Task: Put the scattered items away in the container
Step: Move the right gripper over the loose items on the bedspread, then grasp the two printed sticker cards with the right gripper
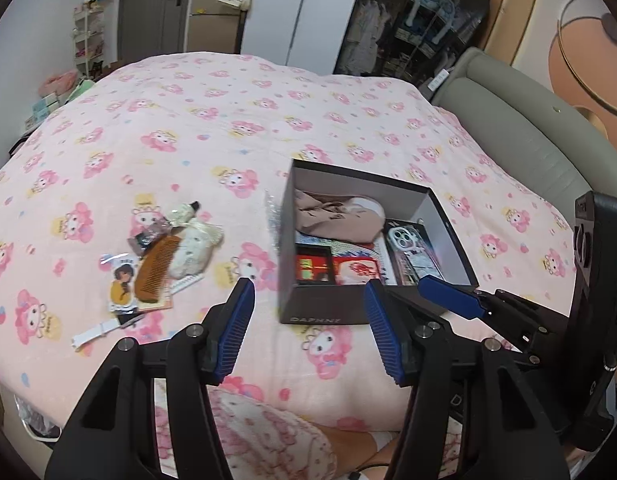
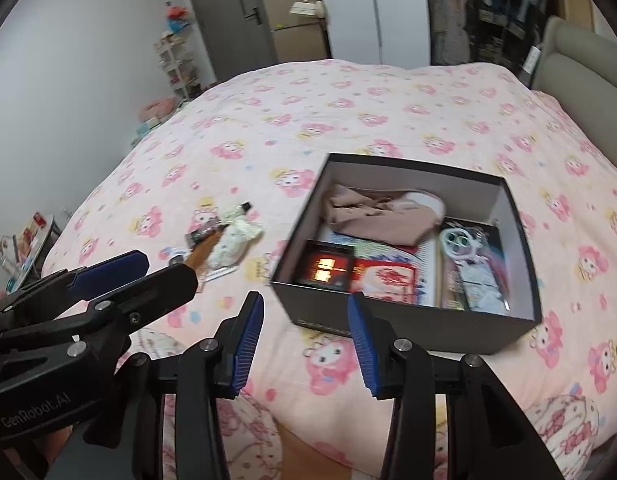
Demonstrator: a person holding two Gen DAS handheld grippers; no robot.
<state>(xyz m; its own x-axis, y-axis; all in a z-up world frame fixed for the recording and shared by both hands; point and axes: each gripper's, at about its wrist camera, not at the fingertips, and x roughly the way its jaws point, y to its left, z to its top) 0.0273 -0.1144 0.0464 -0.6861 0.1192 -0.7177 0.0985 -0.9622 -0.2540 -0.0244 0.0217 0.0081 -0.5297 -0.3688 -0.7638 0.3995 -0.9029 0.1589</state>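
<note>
A black open box (image 1: 326, 300) (image 2: 408, 322) sits on the pink bed, holding a beige cloth (image 1: 340, 216), a phone case (image 1: 404, 244) and red packets (image 1: 336, 268). Left of it lies a pile: a brown comb (image 1: 154, 270) (image 2: 202, 254), a white plush pouch (image 1: 192, 250) (image 2: 234, 242), a cartoon card (image 1: 122, 284) and a white clip (image 1: 94, 334). My left gripper (image 1: 308, 328) is open and empty, hovering before the box's front wall. My right gripper (image 2: 304, 344) is open and empty, also near the box front; it shows at the right of the left wrist view (image 1: 452, 296).
The pink patterned bedspread (image 1: 228, 132) covers the whole bed. A grey headboard (image 1: 520, 120) runs along the right. A white shelf (image 1: 88, 40), a door and a dark wardrobe stand beyond the bed. A crinkled clear wrapper (image 1: 273, 216) lies against the box's left side.
</note>
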